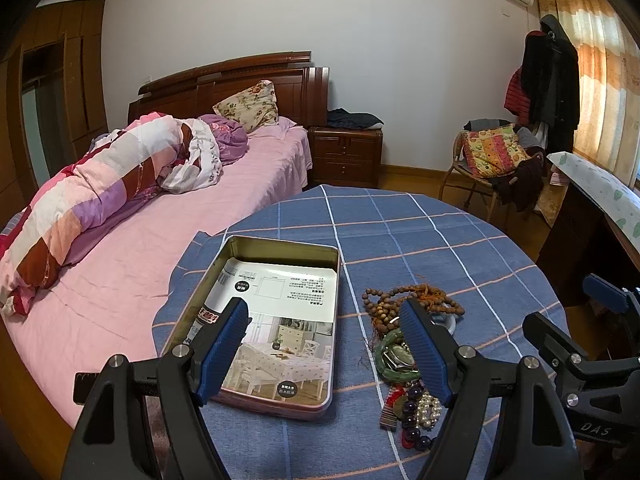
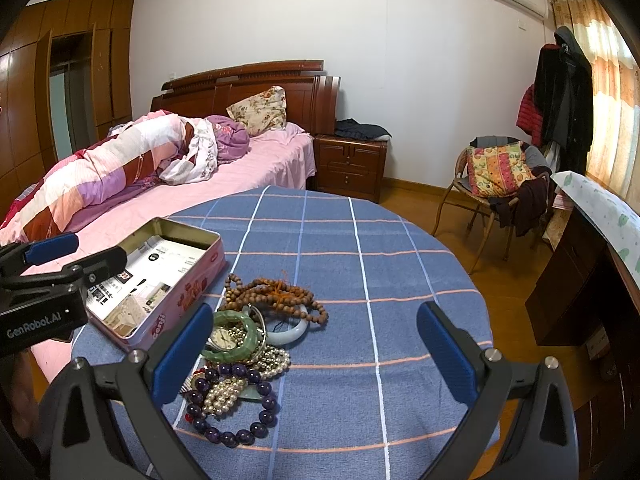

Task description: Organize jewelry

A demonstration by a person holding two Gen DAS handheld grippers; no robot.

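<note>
left tongs (image 1: pixel 324 344) gaping wide, gripping nothing, hovering over the tin (image 1: pixel 276 320) | right tongs (image 2: pixel 316 356) gaping wide, gripping nothing, hovering above the table (image 2: pixel 360 240) | jewelry pile (image 2: pixel 244 352) lying on the blue checked cloth just right of the open tin

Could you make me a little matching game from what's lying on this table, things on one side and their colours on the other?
Things:
1. tin box
2. long bead string
3. big round bead bracelet
4. chunky bangle

Colours:
A. dark purple
B. green
C. pink outside
D. brown

Pairs: 1-C, 2-D, 3-A, 4-B
</note>
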